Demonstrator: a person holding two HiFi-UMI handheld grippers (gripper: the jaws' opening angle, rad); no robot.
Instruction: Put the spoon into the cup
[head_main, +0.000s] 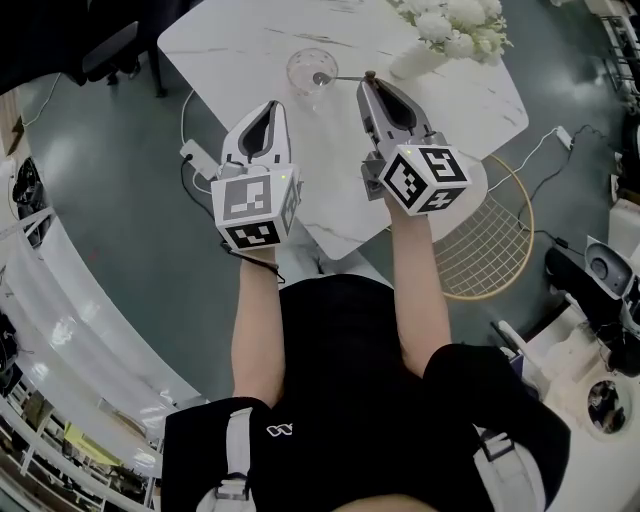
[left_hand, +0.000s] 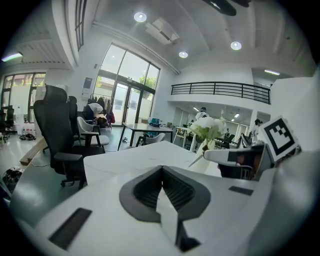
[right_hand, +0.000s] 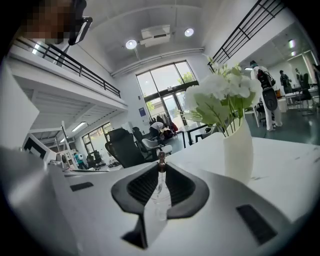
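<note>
A clear glass cup (head_main: 311, 68) stands on the white marble table (head_main: 240, 50), ahead of both grippers. The metal spoon (head_main: 340, 77) lies level, its bowl over the cup's mouth and its handle running right. My right gripper (head_main: 370, 80) is shut on the brown end of that handle, which pokes up between the fingertips of the right gripper (right_hand: 161, 167); the cup (right_hand: 159, 192) shows dimly beyond them. To the left of the cup and short of it, my left gripper (head_main: 271, 106) is shut and holds nothing. The left gripper (left_hand: 161, 169) points across the bare table.
A white vase (head_main: 418, 60) of white flowers (head_main: 455, 25) stands right of the cup, close to the right gripper; the vase (right_hand: 239, 150) shows large on that side. A gold wire chair (head_main: 495, 250) sits by the table's near right edge. Cables and a power strip (head_main: 195, 155) lie on the floor at the left.
</note>
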